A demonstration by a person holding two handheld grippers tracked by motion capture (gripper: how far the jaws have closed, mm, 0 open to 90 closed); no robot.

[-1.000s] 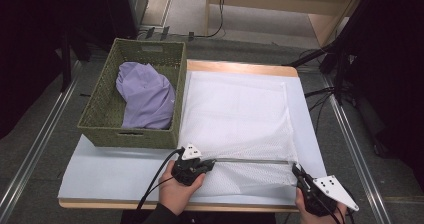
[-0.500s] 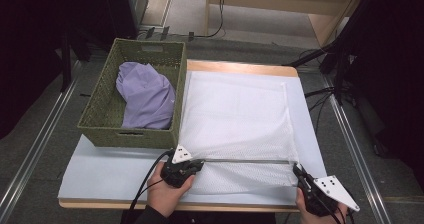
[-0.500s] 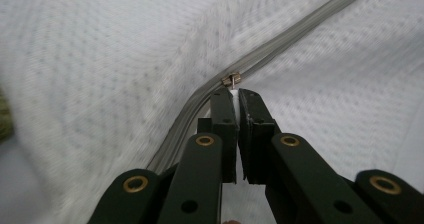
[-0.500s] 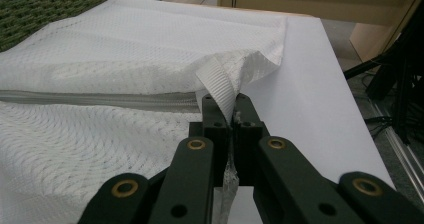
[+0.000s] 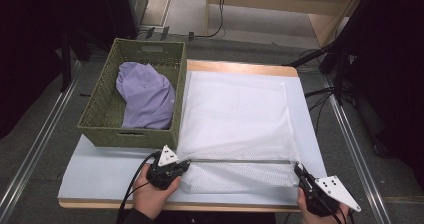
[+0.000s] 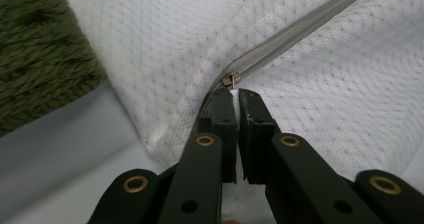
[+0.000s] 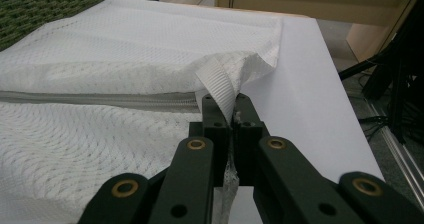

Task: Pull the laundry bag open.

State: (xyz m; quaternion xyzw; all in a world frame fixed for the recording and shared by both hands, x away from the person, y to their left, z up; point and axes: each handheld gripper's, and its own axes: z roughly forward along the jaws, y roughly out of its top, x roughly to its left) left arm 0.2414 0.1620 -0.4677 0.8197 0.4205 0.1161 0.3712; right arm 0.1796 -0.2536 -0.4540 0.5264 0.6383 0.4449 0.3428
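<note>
The zipper pull (image 6: pixel 231 80) is clenched by the left gripper (image 6: pixel 235 111), the mesh bag (image 5: pixel 235 119) corner by the right gripper (image 7: pixel 231 115) (unzipping likely follows).

The table (image 5: pixel 100 169) bears a basket (image 5: pixel 135 134) and mesh bag (image 5: pixel 235 114).

A white mesh laundry bag (image 5: pixel 235 119) lies flat on my counter, just right of the green basket. Its grey zipper (image 5: pixel 240 160) runs left to right across the near part, stretched straight. My left tool (image 6: pixel 233 96) pinches the zipper pull (image 6: pixel 230 80) at the left end; my right tool (image 7: pixel 226 106) pinches the bag's white tab (image 7: pixel 216 84) at the right end.
</note>
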